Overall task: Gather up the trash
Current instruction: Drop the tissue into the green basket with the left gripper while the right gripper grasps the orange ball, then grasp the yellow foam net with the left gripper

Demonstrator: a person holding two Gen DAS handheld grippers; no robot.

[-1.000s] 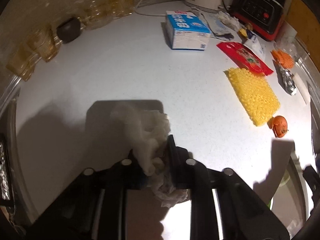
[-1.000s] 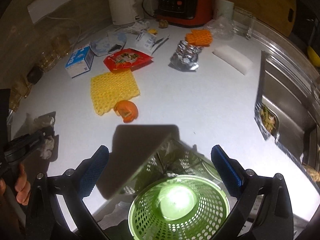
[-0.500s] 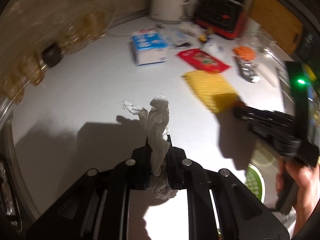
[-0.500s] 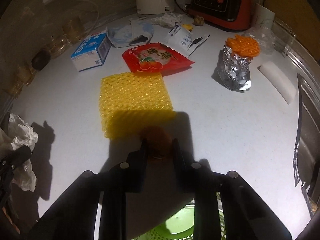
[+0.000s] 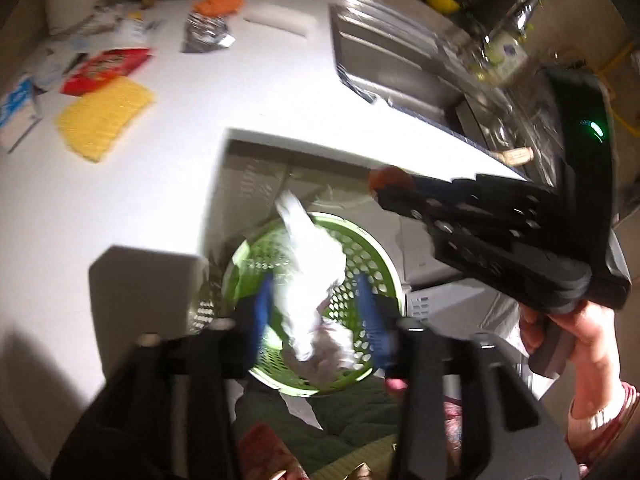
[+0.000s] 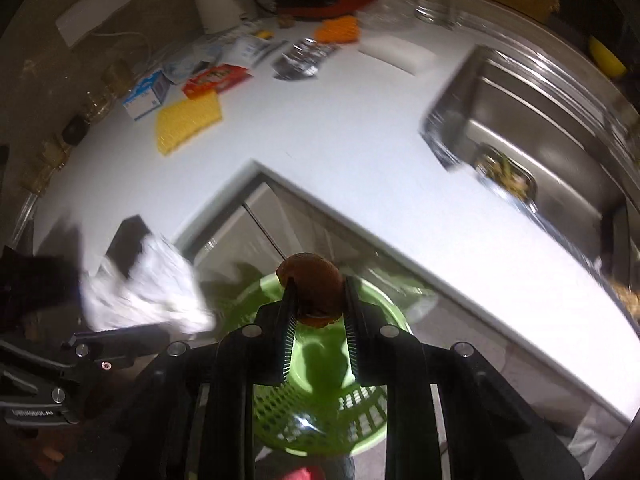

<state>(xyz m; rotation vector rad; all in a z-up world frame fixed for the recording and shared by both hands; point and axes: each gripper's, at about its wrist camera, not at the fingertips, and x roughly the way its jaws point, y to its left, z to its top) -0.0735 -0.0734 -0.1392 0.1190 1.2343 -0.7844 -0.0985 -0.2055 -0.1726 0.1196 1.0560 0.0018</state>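
- Our left gripper [image 5: 316, 308] hangs over the green basket [image 5: 360, 248], its blue-padded jaws spread wide apart.
- The white tissue [image 5: 316, 276] sits between those jaws above the basket; through the blur we cannot tell whether either pad touches it.
- Our right gripper [image 6: 318, 300] is closed tight on a brown-orange peel [image 6: 314, 280], held over the basket's rim [image 6: 248, 292].
- The basket stands below the white counter [image 6: 340, 152], just off its inner corner.
- On the counter lie a yellow mesh [image 6: 188, 122], red wrapper [image 6: 216, 78], blue carton [image 6: 146, 96] and foil [image 6: 304, 58].
- The sink [image 6: 540, 120] is to the right.
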